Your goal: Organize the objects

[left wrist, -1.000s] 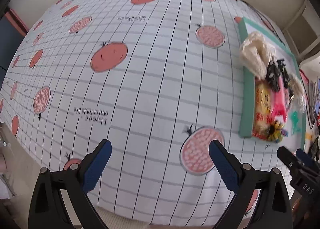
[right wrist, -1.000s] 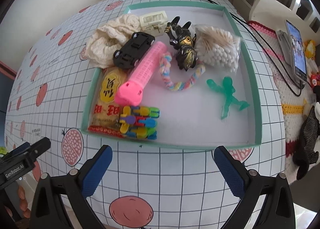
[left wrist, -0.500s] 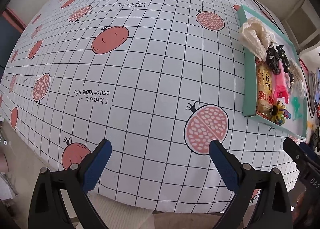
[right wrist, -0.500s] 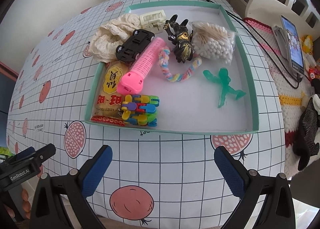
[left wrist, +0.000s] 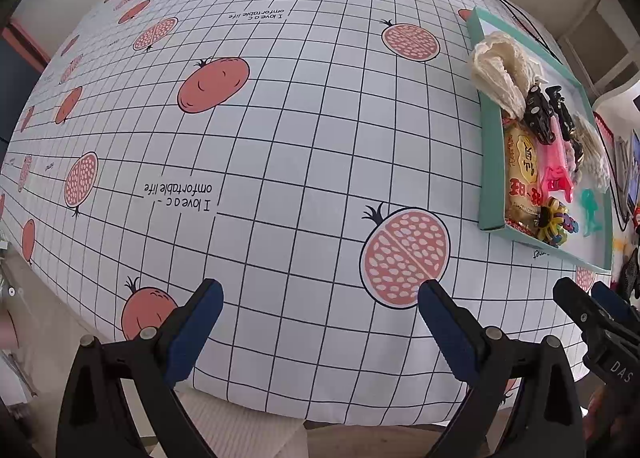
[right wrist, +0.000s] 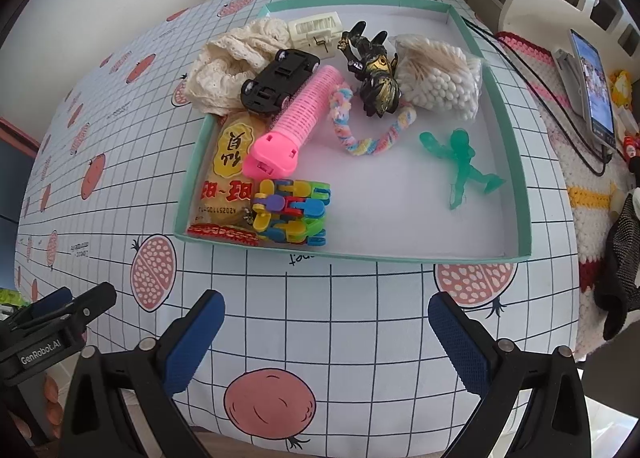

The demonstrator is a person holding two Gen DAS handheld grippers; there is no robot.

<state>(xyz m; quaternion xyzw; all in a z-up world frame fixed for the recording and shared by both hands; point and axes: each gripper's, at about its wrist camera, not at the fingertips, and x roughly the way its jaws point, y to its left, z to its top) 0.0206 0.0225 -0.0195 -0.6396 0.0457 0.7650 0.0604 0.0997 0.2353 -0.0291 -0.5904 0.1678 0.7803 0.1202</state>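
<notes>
Spilling over the tray (right wrist: 516, 194) rim, lace cloth (right wrist: 232, 62) partly under the toy car (right wrist: 280, 82); both jaws wide, empty.

One shallow teal-rimmed cardboard tray (right wrist: 524, 194) holds one black toy car (right wrist: 280, 82), one pink ribbed plastic roller (right wrist: 296, 118), one translucent green plastic figure (right wrist: 460, 162) and one dark gold-trimmed figurine (right wrist: 372, 70). Also one yellow snack packet (right wrist: 228, 174), one clear bag of cotton swabs (right wrist: 440, 82).

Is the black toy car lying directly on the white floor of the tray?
No. The black toy car rests on the pink roller and cream lace cloth.
</notes>
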